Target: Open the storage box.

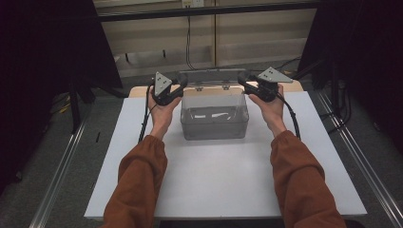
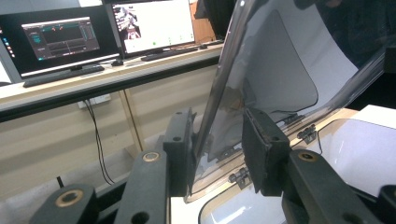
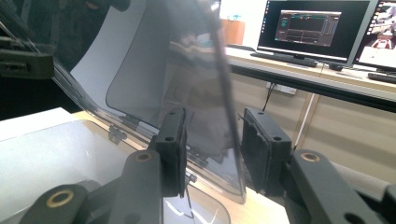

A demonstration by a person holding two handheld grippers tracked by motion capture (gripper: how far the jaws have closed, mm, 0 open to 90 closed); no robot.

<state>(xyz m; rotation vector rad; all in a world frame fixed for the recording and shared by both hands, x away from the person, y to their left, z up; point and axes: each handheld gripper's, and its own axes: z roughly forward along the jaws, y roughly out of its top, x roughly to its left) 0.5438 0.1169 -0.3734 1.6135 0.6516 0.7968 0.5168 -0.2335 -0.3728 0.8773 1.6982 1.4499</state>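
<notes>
Lid (image 1: 209, 76) of the clear plastic box (image 1: 215, 116), upright at 12 o'clock (stiff, slick, light): left gripper (image 2: 217, 151) and right gripper (image 3: 212, 149) jaws straddle its side edges, not quite pinching.

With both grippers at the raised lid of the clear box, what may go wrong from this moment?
1. The jaws of the left gripper and right gripper straddle the lid with gaps visible, so the smooth edge may slip out and the lid fall shut.
2. Uneven pushing might twist the lid and strain its small hinges.
3. The light clear box could slide on the white table.
</notes>
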